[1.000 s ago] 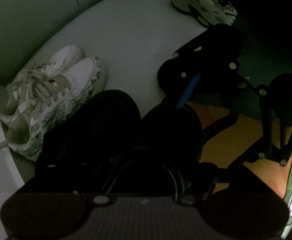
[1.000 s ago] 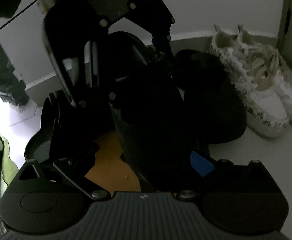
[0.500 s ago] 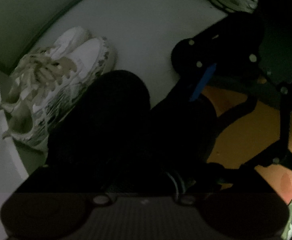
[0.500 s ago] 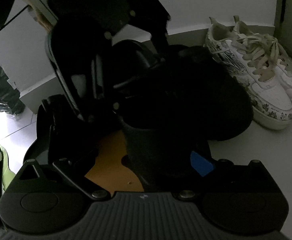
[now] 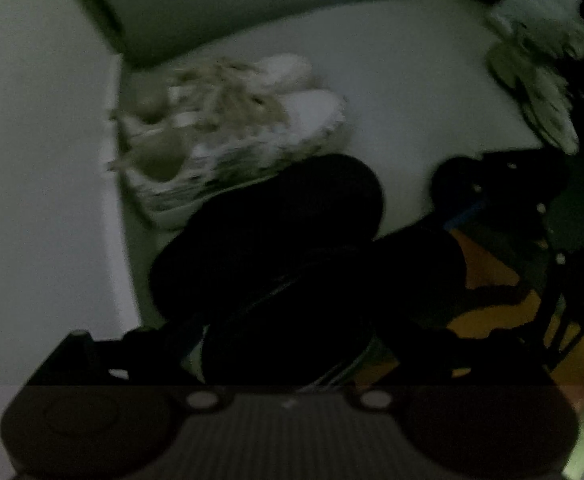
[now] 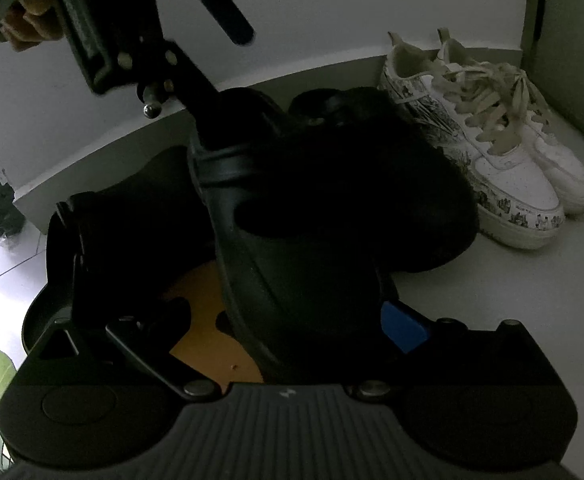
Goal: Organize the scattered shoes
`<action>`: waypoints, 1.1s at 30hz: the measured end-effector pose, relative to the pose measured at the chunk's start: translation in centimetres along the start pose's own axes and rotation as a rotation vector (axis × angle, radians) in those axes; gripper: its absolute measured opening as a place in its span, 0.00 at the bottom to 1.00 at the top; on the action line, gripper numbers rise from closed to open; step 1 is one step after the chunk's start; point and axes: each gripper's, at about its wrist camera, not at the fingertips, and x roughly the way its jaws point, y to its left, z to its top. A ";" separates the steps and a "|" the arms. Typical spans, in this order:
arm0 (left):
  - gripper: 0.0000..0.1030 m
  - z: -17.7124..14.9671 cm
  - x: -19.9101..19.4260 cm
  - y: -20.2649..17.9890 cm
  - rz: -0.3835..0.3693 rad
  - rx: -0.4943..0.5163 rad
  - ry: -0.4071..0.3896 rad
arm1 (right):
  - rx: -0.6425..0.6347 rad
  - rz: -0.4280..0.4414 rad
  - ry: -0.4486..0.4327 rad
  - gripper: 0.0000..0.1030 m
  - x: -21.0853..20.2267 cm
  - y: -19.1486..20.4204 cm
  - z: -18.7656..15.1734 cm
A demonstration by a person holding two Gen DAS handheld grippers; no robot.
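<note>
Black clog (image 6: pixel 292 248) sits between the fingers of the right gripper (image 6: pixel 248 256), toe against the blue pad (image 6: pixel 404 328); cannot tell whether gripped or merely straddled. Up left of them, left gripper (image 6: pixel 220 80), fingers spread wide, holding nothing. Beyond and right: second clog (image 6: pixel 392 184), placed beside white sneakers (image 6: pixel 504 152) on the shelf (image 6: pixel 492 300). Probably midway: pale sneakers (image 5: pixel 540 80) remain apart. Clog outlines lost in darkness.

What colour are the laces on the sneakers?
Beige laces on the white sneakers; clearest in the right wrist view.
</note>
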 end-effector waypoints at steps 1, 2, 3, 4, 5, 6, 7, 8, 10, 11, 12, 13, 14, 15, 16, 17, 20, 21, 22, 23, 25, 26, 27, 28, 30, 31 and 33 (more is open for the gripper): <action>0.92 -0.2 -0.3 0.3 0.023 -0.051 -0.007 | -0.001 -0.006 0.001 1.00 0.0 0.0 -0.1; 0.93 -0.5 -0.7 0.6 0.047 -0.101 -0.014 | 0.000 -0.010 0.002 1.00 0.0 0.1 -0.1; 0.93 -0.8 -0.9 1.0 0.062 -0.157 -0.019 | 0.004 -0.012 0.003 1.00 0.0 0.1 -0.2; 0.93 -1.2 -1.0 1.4 0.069 -0.219 -0.022 | 0.010 -0.016 0.007 1.00 0.1 0.0 -0.2; 0.93 -1.7 -1.1 1.8 0.069 -0.282 -0.025 | 0.018 -0.023 0.012 1.00 0.2 -0.1 -0.3; 0.93 -2.3 -1.2 2.2 0.062 -0.345 -0.029 | 0.026 -0.032 0.017 1.00 0.2 -0.1 -0.3; 0.93 -3.0 -1.2 2.5 0.058 -0.423 -0.030 | 0.036 -0.037 0.023 1.00 0.2 -0.3 -0.4; 0.93 -4.0 -1.1 2.7 0.057 -0.516 -0.027 | 0.049 -0.040 0.027 1.00 0.2 -0.4 -0.4; 0.92 -5.4 -0.7 2.5 0.051 -0.626 -0.028 | 0.081 -0.036 0.035 1.00 0.2 -0.8 -0.5; 0.92 -5.9 -0.6 2.2 0.046 -0.656 -0.030 | 0.096 -0.037 0.041 1.00 0.2 -1.0 -0.5; 0.92 -6.3 -0.4 1.9 0.042 -0.675 -0.031 | 0.107 -0.043 0.049 1.00 0.2 -1.1 -0.6; 0.92 -6.7 -0.2 1.4 0.038 -0.694 -0.031 | 0.114 -0.053 0.056 1.00 0.2 -1.3 -0.6; 0.92 -7.0 0.1 0.9 0.032 -0.708 -0.025 | 0.123 -0.060 0.064 1.00 0.3 -1.4 -0.7; 0.92 -7.1 0.3 0.5 0.026 -0.712 -0.018 | 0.134 -0.063 0.070 1.00 0.3 -1.5 -0.8; 0.92 -7.1 0.5 0.3 0.018 -0.717 -0.018 | 0.141 -0.062 0.075 1.00 0.4 -1.6 -0.9; 0.92 -7.1 0.8 0.1 0.007 -0.726 -0.020 | 0.147 -0.059 0.082 1.00 0.5 -1.6 -1.0; 0.92 -7.1 1.7 -0.5 -0.015 -0.748 -0.025 | 0.141 -0.056 0.100 1.00 0.9 -1.3 -1.4; 0.92 -7.2 1.8 -0.7 -0.010 -0.757 -0.027 | 0.137 -0.057 0.104 1.00 1.0 -1.2 -1.5; 0.92 -7.4 1.9 -0.8 -0.011 -0.771 -0.031 | 0.135 -0.060 0.106 1.00 1.1 -1.2 -1.6; 0.92 -7.6 1.9 -0.8 -0.018 -0.792 -0.036 | 0.140 -0.057 0.106 1.00 1.3 -1.2 -1.7; 0.92 -8.2 2.0 -0.8 -0.052 -0.827 -0.046 | 0.164 -0.035 0.097 1.00 1.5 -1.4 -1.8; 0.92 -8.5 1.9 -0.6 -0.061 -0.836 -0.050 | 0.181 -0.018 0.087 0.97 1.6 -1.5 -1.7; 0.92 -8.7 2.0 -0.5 -0.055 -0.840 -0.051 | 0.199 -0.007 0.077 0.95 1.8 -1.6 -1.6; 0.92 -9.0 2.0 -0.3 -0.042 -0.849 -0.049 | 0.216 -0.014 0.073 0.95 1.9 -1.6 -1.5; 0.92 -9.8 2.0 0.1 -0.043 -0.886 -0.054 | 0.250 -0.022 0.063 0.95 1.9 -1.8 -1.2; 0.92 -10.1 2.0 0.3 -0.049 -0.903 -0.060 | 0.264 -0.022 0.061 0.95 1.9 -1.8 -1.1; 0.92 -10.7 1.9 0.6 -0.052 -0.936 -0.075 | 0.276 -0.023 0.053 0.95 2.0 -1.8 -0.8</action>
